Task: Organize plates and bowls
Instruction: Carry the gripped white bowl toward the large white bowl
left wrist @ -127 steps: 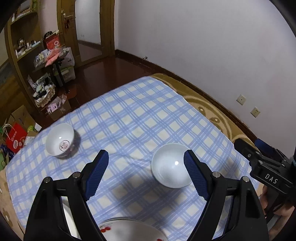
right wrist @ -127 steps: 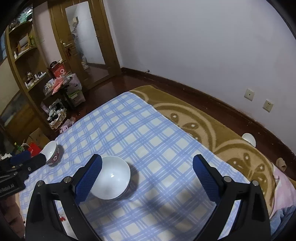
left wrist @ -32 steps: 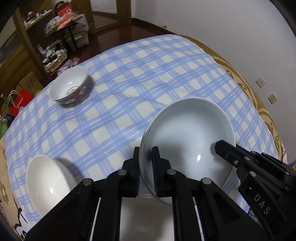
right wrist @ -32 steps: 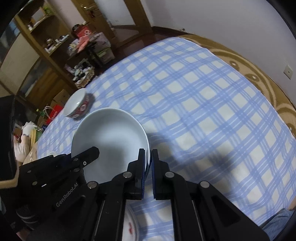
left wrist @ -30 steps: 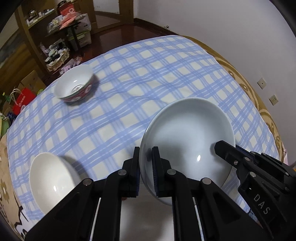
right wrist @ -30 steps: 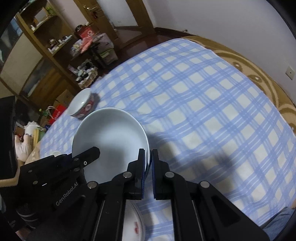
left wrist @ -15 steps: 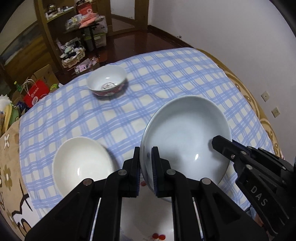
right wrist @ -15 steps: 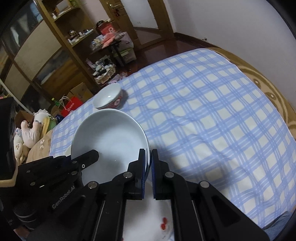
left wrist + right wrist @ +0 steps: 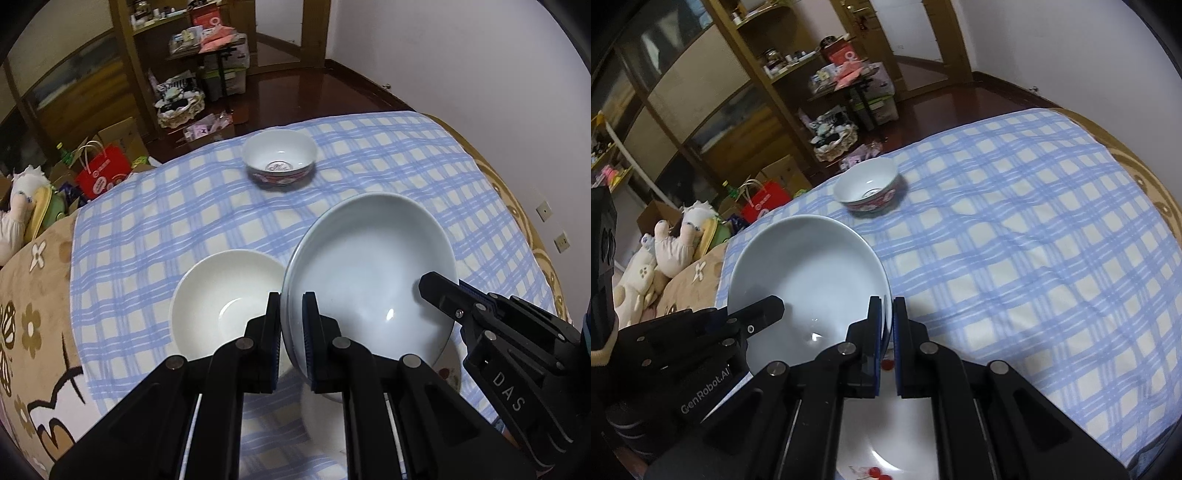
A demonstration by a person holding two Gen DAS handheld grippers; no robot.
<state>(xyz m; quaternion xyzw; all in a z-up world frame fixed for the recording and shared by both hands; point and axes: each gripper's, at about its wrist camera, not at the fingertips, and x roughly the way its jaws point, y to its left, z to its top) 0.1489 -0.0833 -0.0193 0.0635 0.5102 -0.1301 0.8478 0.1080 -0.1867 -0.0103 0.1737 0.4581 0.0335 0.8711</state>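
A large pale-blue bowl hangs above the checked cloth, held at opposite rims. My left gripper is shut on its left rim, and my right gripper is shut on its right rim. A plain white bowl sits on the cloth just left of the held bowl. Farther back stands a small bowl with a red pattern. Beneath the held bowl lies a white plate with red cherries, mostly hidden.
The blue-and-white checked cloth covers a bed with a brown flowered blanket. Soft toys lie at the left edge. Wooden shelves, boxes and a red bag crowd the floor beyond. A white wall runs along the right.
Both grippers have carried the pale-blue bowl up and to the left, near the plain white bowl. The patterned bowl now shows near the middle of the view. Both grips are unchanged.
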